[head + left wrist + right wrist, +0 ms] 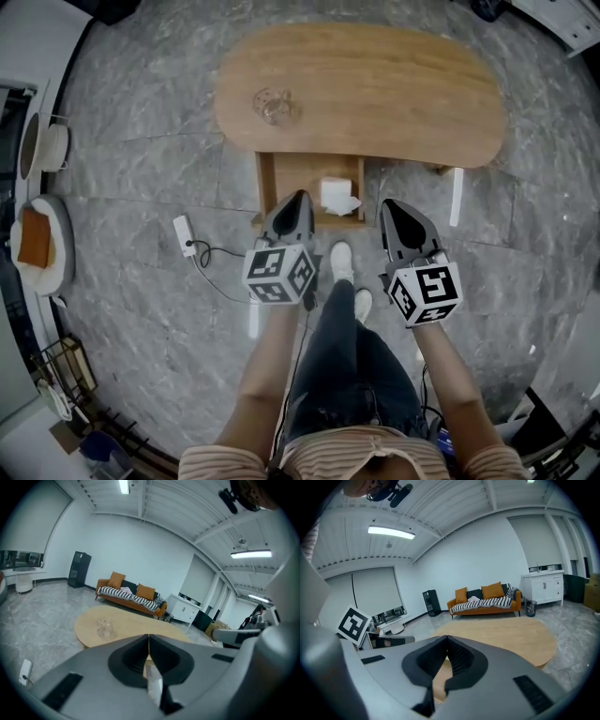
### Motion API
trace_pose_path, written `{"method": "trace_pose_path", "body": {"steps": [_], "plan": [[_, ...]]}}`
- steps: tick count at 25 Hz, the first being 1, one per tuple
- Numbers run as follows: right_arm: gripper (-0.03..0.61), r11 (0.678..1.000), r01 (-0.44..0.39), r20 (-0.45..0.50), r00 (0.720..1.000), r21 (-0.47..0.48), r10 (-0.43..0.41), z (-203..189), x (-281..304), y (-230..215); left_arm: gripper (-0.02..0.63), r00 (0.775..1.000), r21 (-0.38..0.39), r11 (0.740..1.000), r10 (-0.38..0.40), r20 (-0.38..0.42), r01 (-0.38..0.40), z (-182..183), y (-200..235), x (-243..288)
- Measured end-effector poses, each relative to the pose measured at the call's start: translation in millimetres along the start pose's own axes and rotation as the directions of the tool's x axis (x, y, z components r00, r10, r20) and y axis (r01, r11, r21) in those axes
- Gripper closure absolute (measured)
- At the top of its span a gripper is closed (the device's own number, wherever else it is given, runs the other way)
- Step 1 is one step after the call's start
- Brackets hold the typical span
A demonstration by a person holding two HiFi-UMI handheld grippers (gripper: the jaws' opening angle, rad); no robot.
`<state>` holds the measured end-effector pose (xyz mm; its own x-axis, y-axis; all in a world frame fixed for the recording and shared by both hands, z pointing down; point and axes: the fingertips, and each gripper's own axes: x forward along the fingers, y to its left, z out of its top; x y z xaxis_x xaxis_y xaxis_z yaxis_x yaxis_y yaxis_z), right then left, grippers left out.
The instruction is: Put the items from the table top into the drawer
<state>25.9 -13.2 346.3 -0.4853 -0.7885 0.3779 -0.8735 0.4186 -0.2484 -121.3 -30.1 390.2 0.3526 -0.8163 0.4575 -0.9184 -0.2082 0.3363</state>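
At centre, the open drawer holds a white item. The glass, upper left on the table, is not yet stowed. The left gripper and right gripper are both closed and empty.

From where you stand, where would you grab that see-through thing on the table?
Probably across the side walls of the clear container, coming low from the near edge of the table with the left gripper. It seems to stand upright, roundish, with bare wood around it, so opened jaws could straddle it.
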Motion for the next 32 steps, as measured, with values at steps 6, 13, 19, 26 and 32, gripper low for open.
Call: {"method": "trace_pose_path", "body": {"steps": [6, 13, 19, 26, 32], "plan": [[0.571, 1.0, -0.011, 0.062, 0.998, -0.029, 0.013, 30.1, -32.9, 10.7, 0.6, 0.998, 0.074, 0.997, -0.025, 0.066, 0.02, 28.9, -31.6, -31.7], [0.571, 0.995, -0.043, 0.131, 0.99, -0.095, 0.056, 63.1, -72.8, 29.2, 0.6, 0.99, 0.18, 0.983, -0.06, 0.13, 0.036, 58.8, -74.6, -76.7], [0.571, 0.993, -0.084, 0.223, 0.97, -0.082, 0.1, 92.1, -117.1, 44.7, 0.6, 0.98, 0.268, 0.963, -0.083, 0.181, 0.032, 76.6, -112.2, -116.2], [0.571, 0.986, -0.107, 0.288, 0.947, -0.129, 0.14, 111.6, -164.3, 64.3, 0.6, 0.968, 0.281, 0.959, -0.113, 0.224, 0.047, 83.0, -146.7, -157.9], [0.571, 0.979, -0.106, 0.325, 0.932, -0.174, 0.159, 119.9, -199.7, 80.6, 0.6, 0.959, 0.308, 0.95, -0.133, 0.251, 0.051, 85.1, -168.3, -193.3]]}}
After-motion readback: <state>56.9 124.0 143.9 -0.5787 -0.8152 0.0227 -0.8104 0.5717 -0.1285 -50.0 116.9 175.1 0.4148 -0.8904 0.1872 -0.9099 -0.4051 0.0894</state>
